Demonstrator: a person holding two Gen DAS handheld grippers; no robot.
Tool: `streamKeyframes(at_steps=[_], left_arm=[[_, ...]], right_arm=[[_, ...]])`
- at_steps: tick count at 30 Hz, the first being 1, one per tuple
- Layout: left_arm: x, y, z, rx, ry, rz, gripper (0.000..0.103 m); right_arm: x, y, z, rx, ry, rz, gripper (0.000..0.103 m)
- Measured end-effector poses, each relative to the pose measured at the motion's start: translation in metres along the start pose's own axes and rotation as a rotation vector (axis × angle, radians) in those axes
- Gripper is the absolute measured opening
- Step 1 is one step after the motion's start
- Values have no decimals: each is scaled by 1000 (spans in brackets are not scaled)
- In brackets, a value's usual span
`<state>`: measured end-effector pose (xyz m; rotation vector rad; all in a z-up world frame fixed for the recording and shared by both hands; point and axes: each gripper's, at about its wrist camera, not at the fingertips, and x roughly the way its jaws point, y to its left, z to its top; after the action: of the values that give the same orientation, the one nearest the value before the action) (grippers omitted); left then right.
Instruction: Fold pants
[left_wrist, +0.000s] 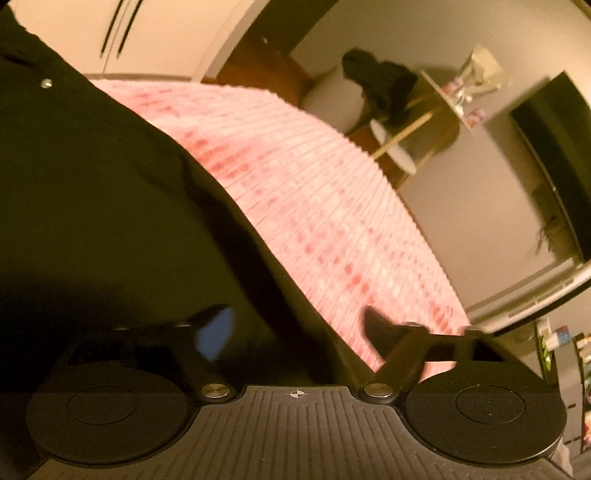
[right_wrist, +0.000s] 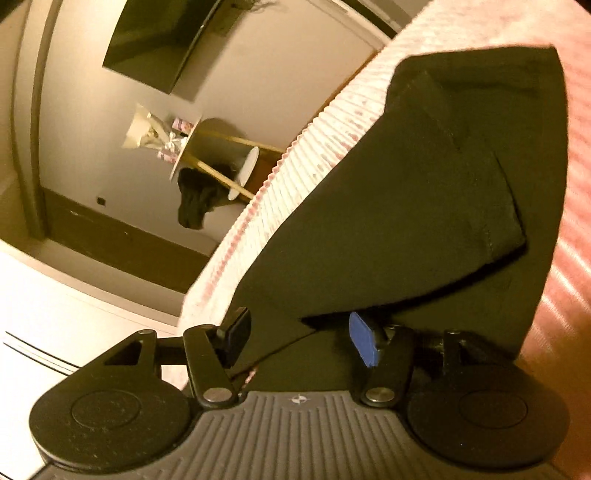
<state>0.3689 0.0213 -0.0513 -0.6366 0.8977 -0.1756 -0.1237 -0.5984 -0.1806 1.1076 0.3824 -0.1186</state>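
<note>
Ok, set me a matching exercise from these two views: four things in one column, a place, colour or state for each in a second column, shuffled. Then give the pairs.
Things:
1. pants
2. bedspread
3. round table
4. screen

Descriptions:
A. dark, mounted flat on the wall
B. pink and white pattern
C. black, lying on the bed
D. stands on slim golden legs beyond the bed

Pairs: 1-C, 2-B, 3-D, 4-A
</note>
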Motion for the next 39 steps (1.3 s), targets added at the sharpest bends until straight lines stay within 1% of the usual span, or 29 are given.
streamKeyframes(at_steps=[1,2,3,4,5,6,7,8,9,11,12,15,16,18,19,20,22,23,24,25,26,27,28,30,31,33,35,38,39], left_arm=[[3,-1,2,5,9,9,50],[3,-2,1,0,22,21,42],[2,-1,1,-7,35,24,21],[4,0,2,-19,52,1,8],[0,3,1,-44,55,-19,8],[-5,4,0,-59,44,-34,7],[-9,1,3,-68,25,-52,7],[-21,1,-2,-66,4,-67,7],[-34,0,-5,-52,-19,-79,6],[-68,-4,-16,9,-76,-104,6],[-87,-6,-23,29,-107,-123,6],[-155,-1,-64,58,-198,-159,6],[-176,6,-84,45,-218,-173,6],[-209,24,-127,-7,-219,-195,6],[-220,35,-150,-46,-212,-191,6],[-226,43,-171,-71,-197,-168,6],[-225,54,-205,-66,-152,-97,10],[-220,59,-218,-48,-115,-52,11],[-216,63,-224,-40,-90,5,16],[-214,67,-227,-58,-71,67,25],[-216,73,-227,-108,-62,104,32],[-221,79,-224,-166,-72,94,46],[-225,82,-219,-195,-100,85,62],[-241,87,-206,-213,-202,146,77],[-248,91,-198,-222,-249,184,81],[-263,106,-179,-264,-329,225,87],[-274,128,-160,-326,-380,276,90],[-283,164,-143,-421,-381,326,90],[-294,181,-145,-447,-373,334,89]], right_arm=[[-3,-3,-2,20,-10,-7,59],[-3,-10,0,58,-29,-10,60],[-1,-18,3,107,-45,4,60],[3,-26,7,163,-54,18,60],[7,-32,10,220,-71,40,59],[8,-37,12,246,-87,56,57],[11,-39,14,262,-98,49,37],[14,-40,15,284,-110,23,23],[17,-39,20,300,-112,-2,4],[12,-28,35,241,-118,-69,4],[4,-14,44,163,-148,-78,4],[-28,24,60,-69,-243,-31,3],[-38,34,64,-142,-263,-33,3],[-53,43,69,-252,-294,-63,4],[-56,43,70,-283,-294,-77,4],[-59,40,70,-312,-289,-109,4],[-54,31,66,-368,-266,-199,4],[-45,23,65,-403,-243,-263,4],[-37,15,61,-420,-216,-322,4],[-33,7,57,-421,-190,-363,5],[-24,-4,56,-400,-160,-394,5],[-23,-14,54,-372,-139,-405,7],[-23,-21,53,-342,-136,-394,9],[-27,-32,52,-272,-136,-360,13],[-32,-37,51,-241,-134,-338,16],[-33,-46,54,-188,-129,-293,17],[-34,-49,56,-158,-132,-264,17],[-31,-56,56,-105,-134,-227,18],[-29,-57,54,-97,-133,-213,17]])
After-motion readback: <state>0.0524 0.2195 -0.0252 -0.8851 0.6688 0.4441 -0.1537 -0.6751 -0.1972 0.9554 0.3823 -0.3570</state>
